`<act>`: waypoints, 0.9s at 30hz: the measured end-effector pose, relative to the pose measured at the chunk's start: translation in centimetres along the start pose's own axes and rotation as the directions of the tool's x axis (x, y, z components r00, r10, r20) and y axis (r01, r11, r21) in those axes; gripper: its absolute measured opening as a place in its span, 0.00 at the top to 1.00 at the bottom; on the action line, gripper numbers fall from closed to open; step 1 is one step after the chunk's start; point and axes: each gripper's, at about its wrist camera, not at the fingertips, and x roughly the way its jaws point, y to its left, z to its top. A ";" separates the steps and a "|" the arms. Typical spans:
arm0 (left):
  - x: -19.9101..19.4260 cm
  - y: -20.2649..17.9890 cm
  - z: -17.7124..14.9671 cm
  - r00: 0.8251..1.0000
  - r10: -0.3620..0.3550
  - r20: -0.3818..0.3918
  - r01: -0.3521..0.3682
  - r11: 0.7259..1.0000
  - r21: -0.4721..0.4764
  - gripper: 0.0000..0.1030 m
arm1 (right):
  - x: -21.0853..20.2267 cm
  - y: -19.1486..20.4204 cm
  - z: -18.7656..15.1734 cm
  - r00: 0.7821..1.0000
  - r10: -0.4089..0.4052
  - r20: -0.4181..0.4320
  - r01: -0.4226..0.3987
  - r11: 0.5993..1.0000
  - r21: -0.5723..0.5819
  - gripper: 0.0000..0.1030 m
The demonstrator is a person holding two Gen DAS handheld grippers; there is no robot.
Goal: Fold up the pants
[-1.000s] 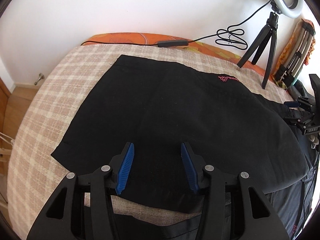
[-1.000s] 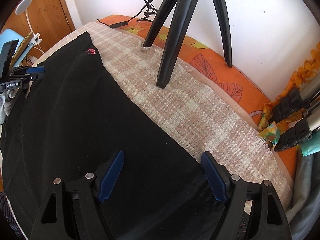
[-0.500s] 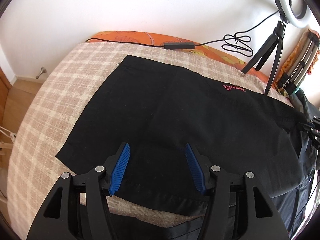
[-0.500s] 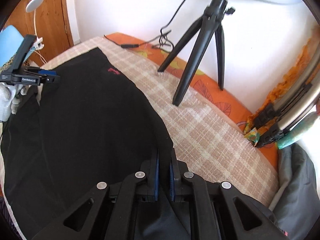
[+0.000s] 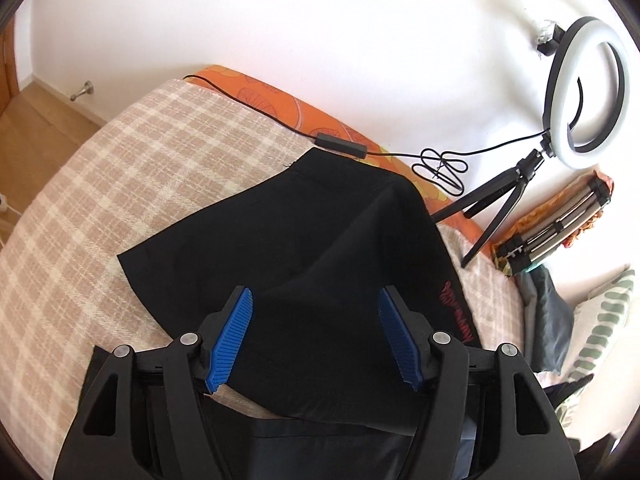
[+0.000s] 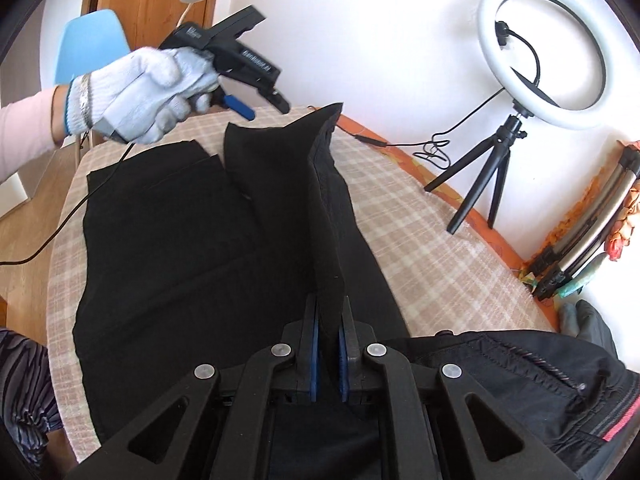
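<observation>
Black pants (image 5: 320,232) with a red logo (image 5: 456,312) lie on a plaid-covered bed (image 5: 100,200). My left gripper (image 5: 315,294) hovers above them with its jaws opening; the cloth lies under the blue pads (image 5: 230,340), which do not press on it. In the right wrist view the right gripper (image 6: 328,304) is shut on an edge of the pants (image 6: 180,240), pulling up a ridge of cloth that runs away toward the far end. Farther back a white-gloved hand (image 6: 140,88) holds the left gripper (image 6: 264,106) above the bed.
A ring light on a small tripod (image 5: 580,96) stands at the bed's far right, its cable and controller (image 5: 340,146) along the orange edge. Folded tripods (image 5: 560,228) and pillows lie to the right. Another dark garment (image 6: 540,380) lies near me. A blue chair (image 6: 92,44) stands behind.
The right gripper shut on the pants' edge and carried it up and across, raising a fold. The left gripper opened wider, rose and rolled.
</observation>
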 end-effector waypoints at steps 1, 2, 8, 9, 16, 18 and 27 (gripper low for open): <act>-0.2 -0.6 0.2 1.000 -0.012 0.002 0.012 1.000 -0.001 0.37 | 0.2 0.9 -0.3 1.000 -0.007 -0.007 0.007 1.000 -0.022 0.95; -0.5 -1.1 0.1 1.000 -0.017 0.002 0.017 1.000 0.003 0.37 | 0.5 1.6 -0.6 1.000 -0.015 -0.016 0.014 0.999 -0.046 0.95; -1.2 -4.4 -0.4 0.999 -0.038 -0.006 0.039 0.997 0.065 0.37 | 1.0 4.1 -1.5 0.999 -0.017 -0.037 0.013 0.994 -0.113 0.95; -1.1 -4.9 -0.5 1.000 -0.029 -0.009 0.030 0.997 0.073 0.37 | 1.0 4.1 -1.6 0.999 -0.015 -0.040 0.011 0.994 -0.111 0.95; 1.7 -8.2 -1.7 0.998 0.045 -0.050 -0.037 0.988 0.149 0.36 | 0.8 4.4 -1.8 0.999 -0.022 -0.040 0.017 0.993 -0.120 0.95; 2.7 -8.3 -1.7 0.996 0.076 -0.046 -0.068 0.985 0.157 0.40 | 0.5 4.4 -1.8 0.999 -0.027 -0.035 0.023 0.992 -0.124 0.95; 1.3 -5.8 -2.4 0.996 0.015 0.087 -0.024 0.994 0.108 0.96 | -2.4 3.0 -1.6 0.997 -0.071 0.004 0.071 0.994 -0.088 0.95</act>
